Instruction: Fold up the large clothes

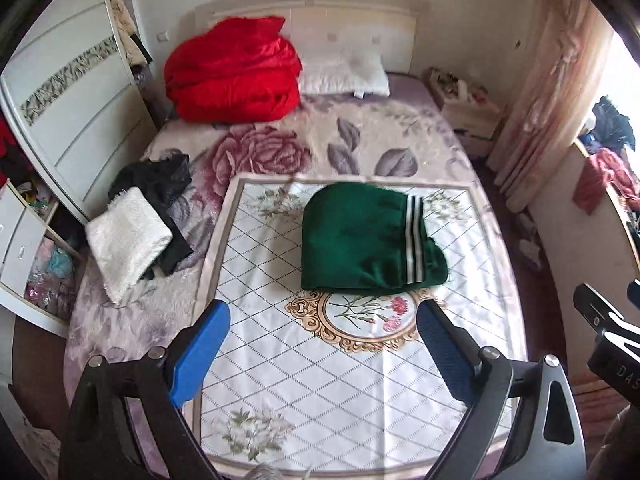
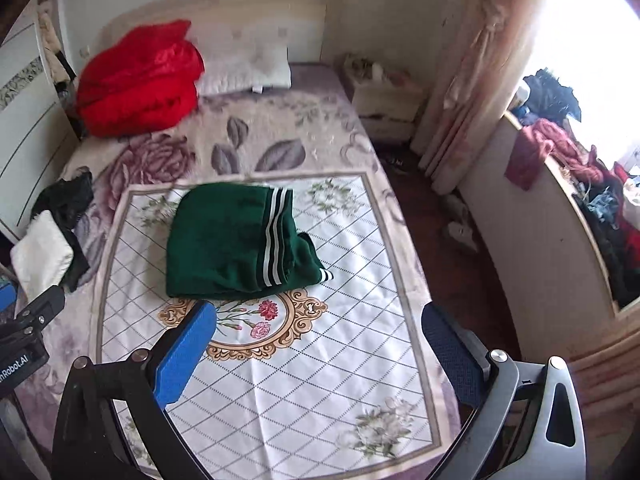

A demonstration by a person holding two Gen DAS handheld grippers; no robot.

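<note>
Bedroom, bed (image 1: 168, 312) with a floral blanket; a white diamond-patterned cloth (image 1: 320, 360) is spread over its near half. On the far part of that cloth lies the folded green garment (image 1: 360, 240) with black-and-white stripes, clear of both claws.

Left claw (image 1: 323, 322): blue fingers spread wide, holding nothing, hovering above the cloth. Right claw (image 2: 320, 326): likewise spread and empty.

Left wrist view only: wardrobe (image 1: 76, 120) with open shelves of clothes at the left edge, and the full white fluffy textile (image 1: 128, 240) lying on a black garment (image 1: 160, 184). Right wrist view only: window ledge (image 2: 560, 208) heaped with clothes, brightly overexposed; a striped cuff (image 2: 327, 275) pokes out at the green garment's right corner.

Both views: red quilt (image 1: 236, 72), white pillow (image 1: 348, 76), nightstand (image 1: 472, 112), pink curtain (image 1: 552, 100). Items on the nightstand are too small to identify. Each view cuts off the other claw at its edge.
</note>
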